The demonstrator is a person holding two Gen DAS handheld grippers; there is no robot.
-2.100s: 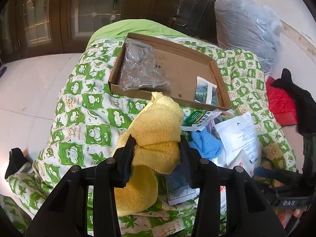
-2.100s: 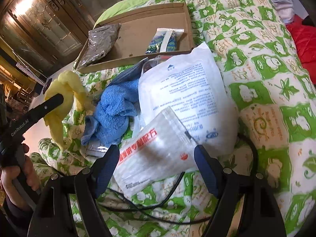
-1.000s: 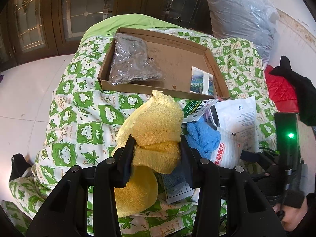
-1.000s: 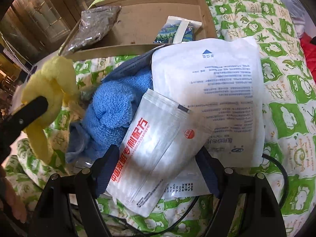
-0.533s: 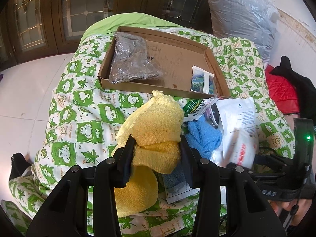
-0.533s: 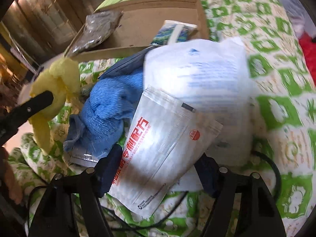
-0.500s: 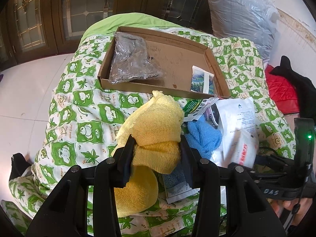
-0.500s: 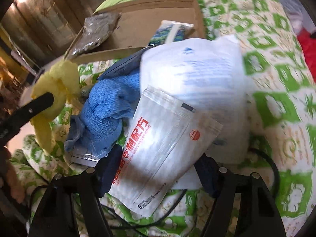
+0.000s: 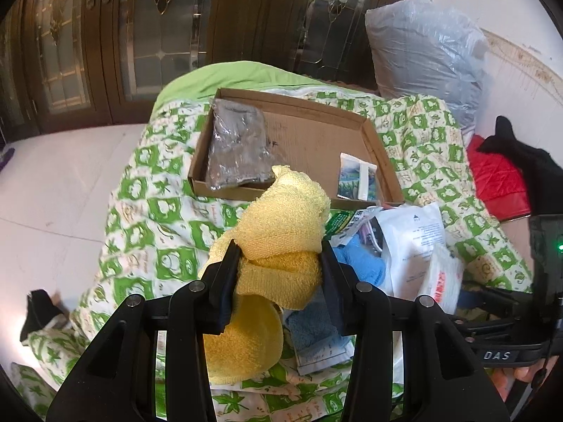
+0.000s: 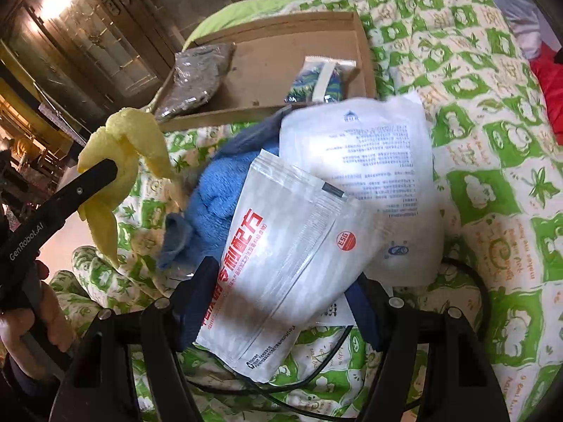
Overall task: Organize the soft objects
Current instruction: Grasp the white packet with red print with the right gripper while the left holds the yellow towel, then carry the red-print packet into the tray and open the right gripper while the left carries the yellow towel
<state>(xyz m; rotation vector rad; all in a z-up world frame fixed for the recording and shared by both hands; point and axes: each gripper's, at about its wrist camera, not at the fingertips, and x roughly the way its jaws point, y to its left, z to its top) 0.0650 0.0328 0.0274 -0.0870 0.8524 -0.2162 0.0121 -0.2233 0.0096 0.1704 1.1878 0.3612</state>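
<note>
My left gripper [image 9: 279,274] is shut on a bunched yellow towel [image 9: 285,225], held above the green-and-white quilt [image 9: 151,211]; the towel's tail hangs below the jaws. From the right wrist view the same yellow towel [image 10: 123,140] hangs off a black finger at the left. My right gripper [image 10: 281,295] is shut on a white pouch with red lettering [image 10: 288,246], both pads pressing its edges. Under the pouch lie a blue towel [image 10: 218,204] and a large white printed bag [image 10: 380,176]. A shallow cardboard tray [image 9: 309,140] sits farther back on the quilt.
The tray holds a grey plastic bag [image 9: 235,151] and a small printed packet [image 9: 355,179]. A black cable [image 10: 471,281] loops on the quilt by the right fingers. A big grey sack [image 9: 422,45] and red fabric [image 9: 496,183] lie at the right, white floor at the left.
The right jaws narrowed onto the red-lettered pouch and raised it a little off the large white bag. The left gripper kept the yellow towel and barely moved.
</note>
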